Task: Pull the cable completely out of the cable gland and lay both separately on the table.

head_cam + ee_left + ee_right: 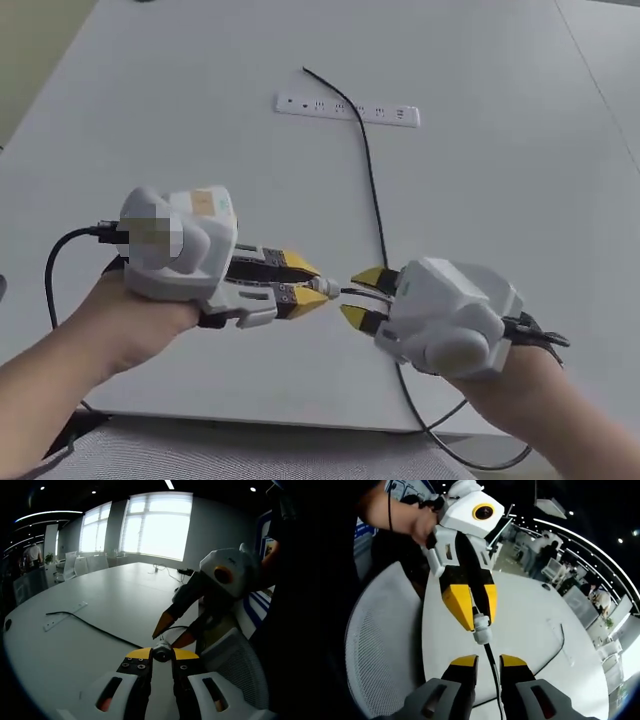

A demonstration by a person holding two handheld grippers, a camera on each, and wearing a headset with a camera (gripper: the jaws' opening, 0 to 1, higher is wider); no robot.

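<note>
1. The left claw (312, 283) is clamped on the cable gland (323, 288), a small pale fitting pinched between its yellow tips and held in the air above the near edge of the white tabletop (500, 150)
2. The cable (492, 672), thin and black, comes out of the gland's free end and runs straight between the jaws of the right claw (360, 297); it is still seated in the gland
3. The right claw stands narrowly parted, with one yellow tip on each side of the cable and a gap showing between tip and cable in the right gripper view, so it is not pinching it
4. The two claws face each other tip to tip, close together but not touching, and the gland lies between them
5. A long black wire (372, 180) lies on the tabletop; it runs from the far middle, across a white power strip (347, 109), down to behind the right claw, and I cannot tell whether it joins the cable
6. A white mesh chair (380, 645) stands at the tabletop's edge
</note>
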